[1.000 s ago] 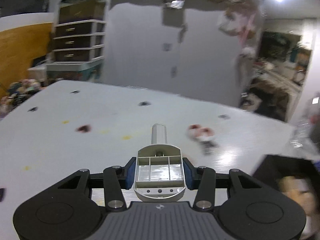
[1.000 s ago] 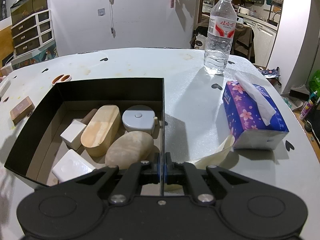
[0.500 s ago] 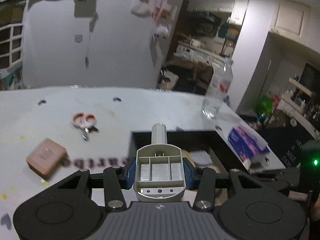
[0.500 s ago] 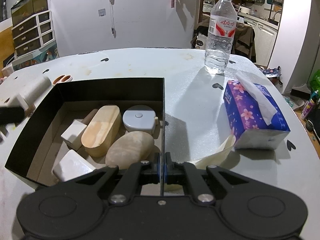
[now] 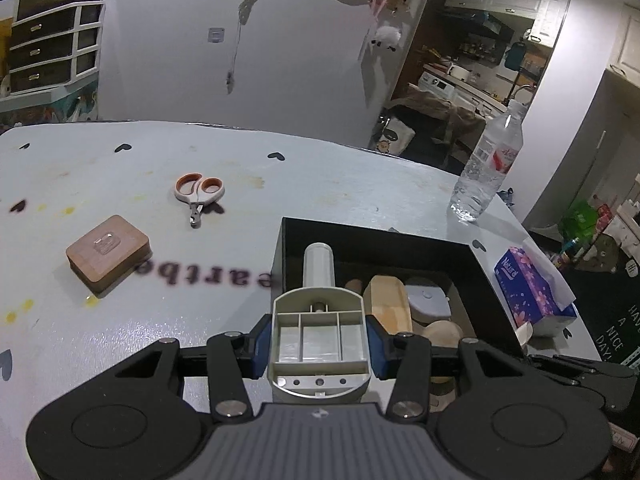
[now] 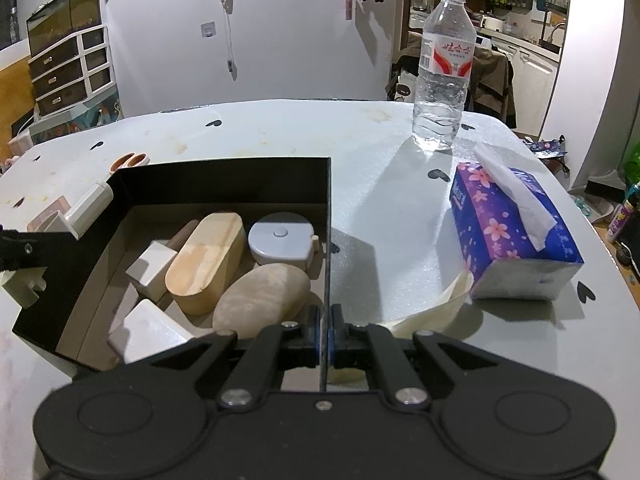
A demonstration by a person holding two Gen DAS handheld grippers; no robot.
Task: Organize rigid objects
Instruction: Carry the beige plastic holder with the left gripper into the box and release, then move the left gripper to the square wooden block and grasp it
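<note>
Left wrist view: we see our left tool (image 5: 319, 346) clamped on a grey-white plastic holder (image 5: 319, 320), its tube end poking over the black box's (image 5: 400, 236) near corner. Right wrist view: our right tool (image 6: 325, 330) pinches the box's thin right wall — fully clenched. Inside lie wooden pieces (image 6: 206, 256), a stone-like oval (image 6: 262, 300) and a round grey case (image 6: 280, 240). Farther out on the tabletop (image 5: 120, 320) — a wooden block (image 5: 107, 252), scissors (image 5: 199, 192), a tissue pack (image 6: 512, 236) and a water bottle (image 6: 442, 72).
</note>
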